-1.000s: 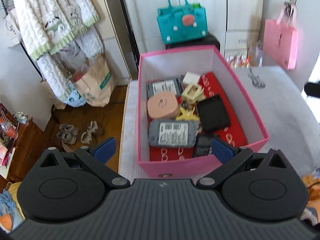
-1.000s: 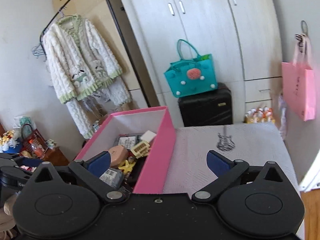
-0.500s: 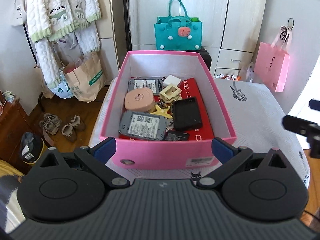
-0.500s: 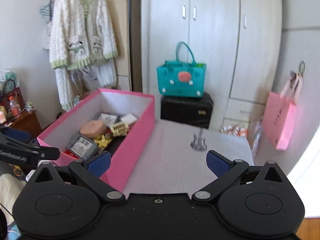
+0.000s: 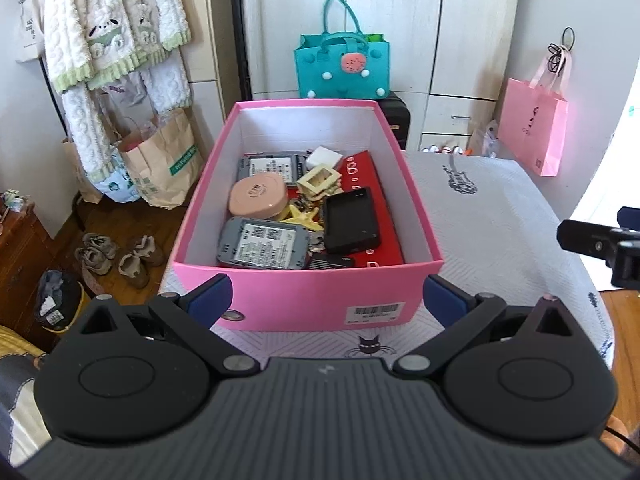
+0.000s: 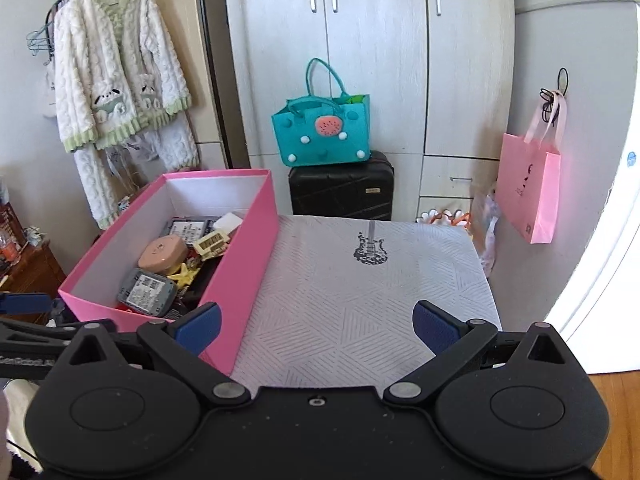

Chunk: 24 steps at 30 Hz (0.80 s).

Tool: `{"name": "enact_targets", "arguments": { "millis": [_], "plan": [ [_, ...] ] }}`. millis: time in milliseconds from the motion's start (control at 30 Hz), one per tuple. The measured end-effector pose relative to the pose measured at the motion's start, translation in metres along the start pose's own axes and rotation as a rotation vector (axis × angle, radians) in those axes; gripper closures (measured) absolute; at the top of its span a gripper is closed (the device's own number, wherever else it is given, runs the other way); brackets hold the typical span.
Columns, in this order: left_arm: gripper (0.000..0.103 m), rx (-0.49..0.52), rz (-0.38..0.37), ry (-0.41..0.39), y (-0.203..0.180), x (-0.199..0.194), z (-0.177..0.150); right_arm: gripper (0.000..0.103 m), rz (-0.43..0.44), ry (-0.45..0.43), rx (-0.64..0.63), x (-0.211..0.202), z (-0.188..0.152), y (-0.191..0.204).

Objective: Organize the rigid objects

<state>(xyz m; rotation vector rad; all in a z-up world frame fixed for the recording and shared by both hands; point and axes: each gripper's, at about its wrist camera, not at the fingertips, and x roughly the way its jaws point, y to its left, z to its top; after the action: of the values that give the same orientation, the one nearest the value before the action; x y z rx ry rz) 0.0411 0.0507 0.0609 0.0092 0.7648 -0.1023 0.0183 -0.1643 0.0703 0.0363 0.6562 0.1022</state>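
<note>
A pink box stands on the left part of a white patterned table. Inside lie two grey labelled devices, a round pink case, a yellow star, a cream frame, a black phone case, a white block and a red card. My left gripper is open and empty, in front of the box's near wall. My right gripper is open and empty, above the table beside the box's right wall.
A teal bag sits on a black suitcase behind the table. A pink bag hangs on the right wall. White robes hang at left. A paper bag and shoes are on the floor.
Both grippers have pulled back and up from the box. The left one was right over the box's near wall and now stands clear in front of it. Both stay open.
</note>
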Motion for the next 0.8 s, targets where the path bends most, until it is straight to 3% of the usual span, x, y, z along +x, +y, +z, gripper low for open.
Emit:
{"name": "enact_targets", "arguments": {
  "millis": [800],
  "plan": [
    [0.000,-0.025,-0.001,0.007,-0.004,0.002,-0.010,0.000,-0.029,-0.007,0.068,-0.002,-0.021,-0.010]
  ]
}}
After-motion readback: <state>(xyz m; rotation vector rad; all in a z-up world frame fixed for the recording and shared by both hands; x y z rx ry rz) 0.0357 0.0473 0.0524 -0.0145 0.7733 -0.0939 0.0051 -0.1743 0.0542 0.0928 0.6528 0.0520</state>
